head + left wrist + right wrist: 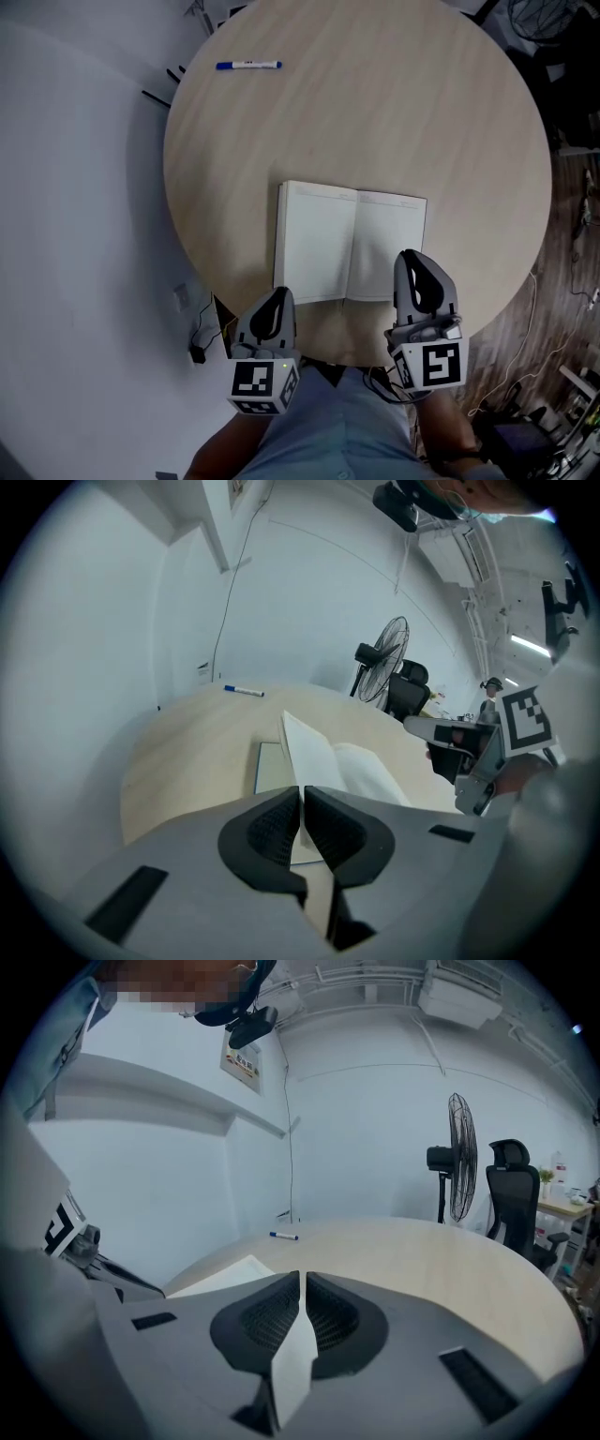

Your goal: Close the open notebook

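The open notebook [328, 239] lies with its white pages up at the near edge of the round wooden table [375, 112]. My left gripper [279, 298] is at its near left corner. In the left gripper view the jaws [301, 813] are shut on a thin white leaf of the notebook [319, 757], which rises from them. My right gripper [412, 262] sits over the near edge of the right page. In the right gripper view its pads [300, 1302] pinch a white sheet that sticks out toward the camera, and the rest of the notebook [220, 1274] shows to the left.
A blue-capped marker [248, 65] lies at the far left of the table. A standing fan [457, 1162] and a black office chair [511, 1194] are beyond the table. A white wall runs along the left. Cables lie on the floor at the right [553, 375].
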Available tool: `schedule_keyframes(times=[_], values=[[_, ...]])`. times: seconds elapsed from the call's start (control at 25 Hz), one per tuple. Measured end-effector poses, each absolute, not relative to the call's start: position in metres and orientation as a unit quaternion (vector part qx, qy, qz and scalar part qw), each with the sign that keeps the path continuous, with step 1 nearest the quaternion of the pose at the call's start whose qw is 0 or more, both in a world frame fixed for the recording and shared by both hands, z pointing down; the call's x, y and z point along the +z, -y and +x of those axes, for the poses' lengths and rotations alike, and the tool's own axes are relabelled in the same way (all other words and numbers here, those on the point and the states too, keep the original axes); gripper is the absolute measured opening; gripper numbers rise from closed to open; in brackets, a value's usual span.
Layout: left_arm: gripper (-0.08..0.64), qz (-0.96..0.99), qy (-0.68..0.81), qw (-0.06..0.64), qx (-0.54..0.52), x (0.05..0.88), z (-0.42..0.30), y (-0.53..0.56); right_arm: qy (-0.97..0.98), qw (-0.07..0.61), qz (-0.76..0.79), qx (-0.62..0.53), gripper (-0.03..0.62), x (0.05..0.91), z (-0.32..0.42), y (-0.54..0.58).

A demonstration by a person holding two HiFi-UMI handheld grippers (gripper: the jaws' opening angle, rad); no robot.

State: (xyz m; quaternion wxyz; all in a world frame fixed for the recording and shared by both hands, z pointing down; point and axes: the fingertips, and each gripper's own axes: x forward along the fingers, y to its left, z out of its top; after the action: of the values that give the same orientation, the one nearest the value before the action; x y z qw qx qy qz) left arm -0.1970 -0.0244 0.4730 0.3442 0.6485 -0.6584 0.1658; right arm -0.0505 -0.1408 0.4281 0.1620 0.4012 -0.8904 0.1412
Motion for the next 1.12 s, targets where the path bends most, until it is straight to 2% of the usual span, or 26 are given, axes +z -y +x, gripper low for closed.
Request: schedule_keyframes(times=[0.48,1.12], values=[[0.033,0.714,0.613,0.292,0.168,0.416,-0.127,0.036,0.884,0.128,0.431,0.125,0.052,0.376,-0.013,0.135],[0.034,0.802,0.507,0.275,0.157,0.416,-0.018,0.065,0.834,0.139,0.511,0.152,0.052,0.403,0.080,0.122]])
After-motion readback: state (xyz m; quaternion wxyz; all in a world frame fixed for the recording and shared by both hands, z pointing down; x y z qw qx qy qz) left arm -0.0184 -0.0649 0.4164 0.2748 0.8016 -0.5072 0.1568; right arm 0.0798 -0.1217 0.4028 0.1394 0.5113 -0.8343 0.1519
